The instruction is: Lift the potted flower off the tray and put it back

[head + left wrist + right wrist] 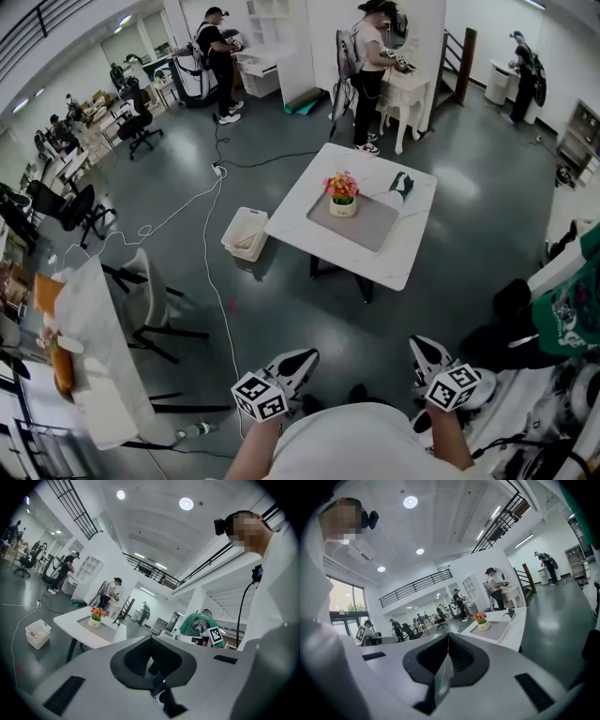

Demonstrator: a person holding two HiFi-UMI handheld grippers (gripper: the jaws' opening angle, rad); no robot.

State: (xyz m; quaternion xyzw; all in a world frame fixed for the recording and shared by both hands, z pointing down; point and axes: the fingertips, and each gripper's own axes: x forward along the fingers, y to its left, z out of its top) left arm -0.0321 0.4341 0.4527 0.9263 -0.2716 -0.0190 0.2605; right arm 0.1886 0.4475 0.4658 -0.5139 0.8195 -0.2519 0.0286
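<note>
The potted flower (pixel 342 194), pink and orange blooms in a pale pot, stands upright on a grey tray (pixel 366 228) on a white table (pixel 305 211), well ahead of me across the floor. Both grippers are held close to my body, far from the table. My left gripper (pixel 298 361) is shut and holds nothing. My right gripper (pixel 424 351) is also shut and holds nothing. In the left gripper view the flower (pixel 96 617) shows small beyond the shut jaws (pixel 151 637). It shows small in the right gripper view too (pixel 481 620), past that gripper (pixel 448 635).
A dark green object (pixel 401 187) lies on the table beside the tray. A white bin (pixel 246 234) stands on the floor left of the table, with a cable (pixel 202 202) running past it. Chairs and desks line the left. Several people stand at the back; one in green (pixel 572 309) is at my right.
</note>
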